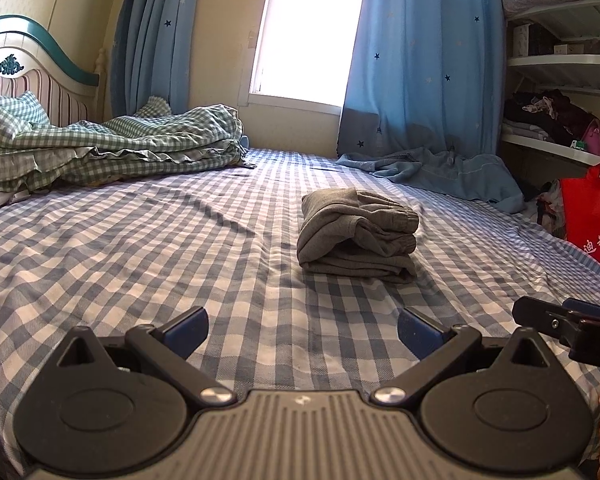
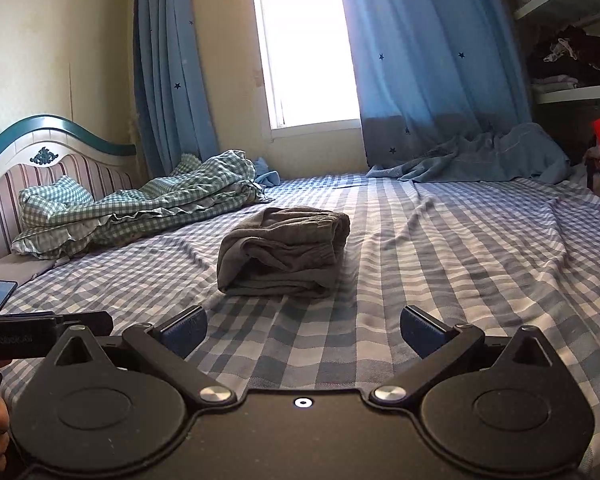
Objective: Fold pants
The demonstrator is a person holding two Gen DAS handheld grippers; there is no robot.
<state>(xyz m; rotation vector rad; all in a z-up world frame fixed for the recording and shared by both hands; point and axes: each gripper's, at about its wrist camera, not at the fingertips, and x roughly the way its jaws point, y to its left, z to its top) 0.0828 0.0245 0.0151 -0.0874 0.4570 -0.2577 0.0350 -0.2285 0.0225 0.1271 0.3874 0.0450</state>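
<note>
Both my grippers, left [image 1: 302, 330] & right [image 2: 303, 330], spread wide, empty; folded pants [image 1: 356, 234] ahead w/ rumpled quilt [image 1: 112, 140] beyond.

White Chinese characters, of which "迪智" can be read, stand on the red bag [image 1: 592, 216] at the right edge of the left wrist view; further characters are cut off by the frame. A single white letter "D" shows on the body of the right claw [image 1: 580, 326]. In the right wrist view, faint white lettering on the left claw [image 2: 40, 330] is too blurred to read.
</note>
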